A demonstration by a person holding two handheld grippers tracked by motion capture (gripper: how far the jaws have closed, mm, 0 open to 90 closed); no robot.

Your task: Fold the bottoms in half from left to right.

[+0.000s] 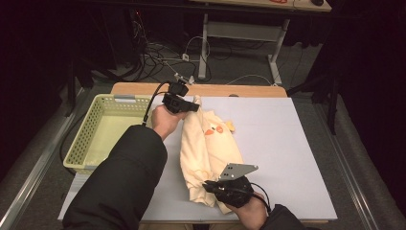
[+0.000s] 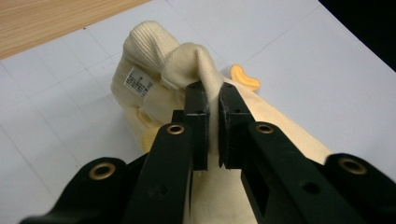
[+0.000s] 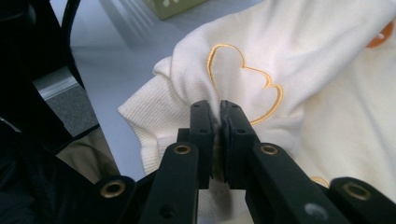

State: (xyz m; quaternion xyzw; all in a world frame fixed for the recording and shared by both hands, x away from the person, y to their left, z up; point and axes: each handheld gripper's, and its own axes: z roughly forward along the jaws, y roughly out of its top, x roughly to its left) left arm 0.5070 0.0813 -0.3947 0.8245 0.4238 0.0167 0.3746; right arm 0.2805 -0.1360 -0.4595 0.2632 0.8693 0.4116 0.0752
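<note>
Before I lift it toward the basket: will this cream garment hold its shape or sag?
Likely floppy: the cream garment bunches into folds where the left gripper pinches it. Its middle would probably sag between that and the right gripper. Probably light, being soft knit.

The room is dim, lit mainly over a wooden table [image 1: 143, 89] topped with a pale gridded mat [image 1: 287, 143]. Beyond it, tangled cables [image 1: 167, 57] lie on grey carpet [image 1: 239, 67] beneath a white-legged desk [image 1: 275, 48]. Darkness fills both sides.
</note>
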